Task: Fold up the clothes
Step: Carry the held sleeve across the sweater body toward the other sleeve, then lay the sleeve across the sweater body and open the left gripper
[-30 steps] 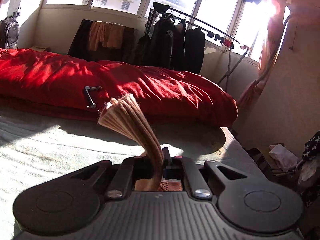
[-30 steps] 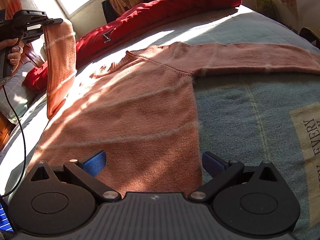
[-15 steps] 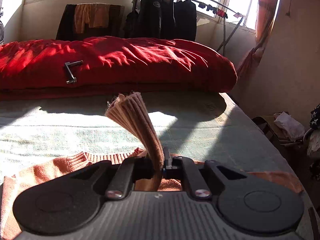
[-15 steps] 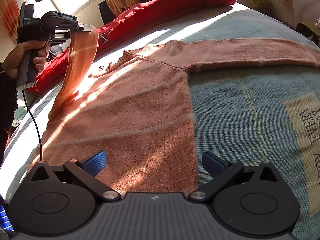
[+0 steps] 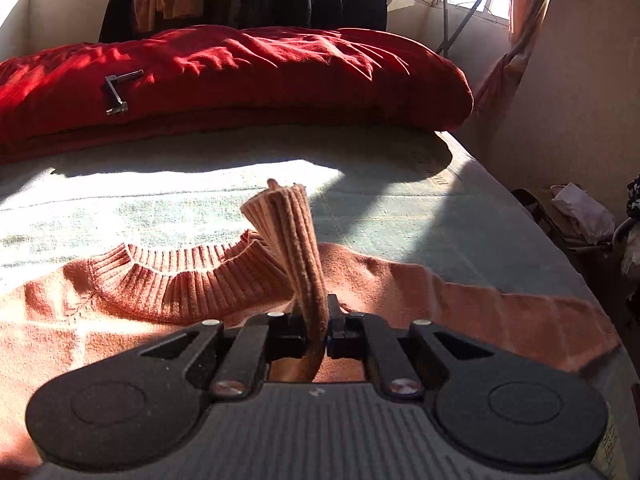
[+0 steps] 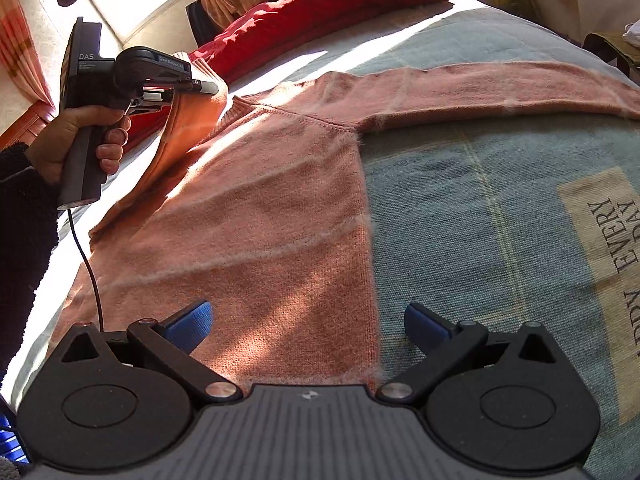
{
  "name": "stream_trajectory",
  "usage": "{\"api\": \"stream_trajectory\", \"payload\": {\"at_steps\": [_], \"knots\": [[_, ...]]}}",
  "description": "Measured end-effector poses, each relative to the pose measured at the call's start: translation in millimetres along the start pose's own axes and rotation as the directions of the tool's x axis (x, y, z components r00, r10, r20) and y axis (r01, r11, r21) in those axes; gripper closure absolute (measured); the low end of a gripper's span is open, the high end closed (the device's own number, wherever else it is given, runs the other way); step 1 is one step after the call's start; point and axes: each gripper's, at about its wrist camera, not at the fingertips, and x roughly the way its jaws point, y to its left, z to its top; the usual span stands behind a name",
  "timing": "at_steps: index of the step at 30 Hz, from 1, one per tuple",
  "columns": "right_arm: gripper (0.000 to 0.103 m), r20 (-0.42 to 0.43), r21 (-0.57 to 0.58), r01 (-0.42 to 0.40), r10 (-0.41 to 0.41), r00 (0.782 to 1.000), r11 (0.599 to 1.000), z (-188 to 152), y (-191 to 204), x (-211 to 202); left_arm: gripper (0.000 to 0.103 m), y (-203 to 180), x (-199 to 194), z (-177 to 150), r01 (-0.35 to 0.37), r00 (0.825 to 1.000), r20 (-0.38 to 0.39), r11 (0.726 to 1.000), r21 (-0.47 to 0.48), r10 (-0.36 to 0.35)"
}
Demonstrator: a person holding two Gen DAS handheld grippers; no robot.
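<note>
One sweater [image 6: 260, 216] flat, sleeves crosswise | left tool [image 5: 316, 320] clenching cuff [image 5: 288, 216] | right tool [image 6: 308, 320] released

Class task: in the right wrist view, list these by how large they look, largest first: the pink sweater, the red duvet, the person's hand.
1. pink sweater
2. red duvet, though it lies farther from the camera, so it may only look smaller
3. hand

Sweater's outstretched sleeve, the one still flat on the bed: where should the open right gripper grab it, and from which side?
Take the sleeve near its cuff end, out toward the right edge of the right wrist view. It lies flat and straight on the bedspread, so the right gripper likely does best coming from above, jaws across its narrow width, pinching both layers.
</note>
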Motion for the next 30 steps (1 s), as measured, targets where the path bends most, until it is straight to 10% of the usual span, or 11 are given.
{"api": "stream_trajectory", "payload": {"at_steps": [17,30], "knots": [[0.000,0.001,0.003,0.011,-0.011,1.000,1.000,0.6,3.1,-1.5,0.082,-20.4,-13.4,1.3,0.080,0.997,-0.004,0.993,0.089,-0.080],[0.000,0.016,-0.045,0.045,-0.044,0.999,0.998,14.3,28.4,0.8,0.060,62.9,-86.9,-11.4,0.016,0.997,0.069,0.988,0.154,-0.027]]}}
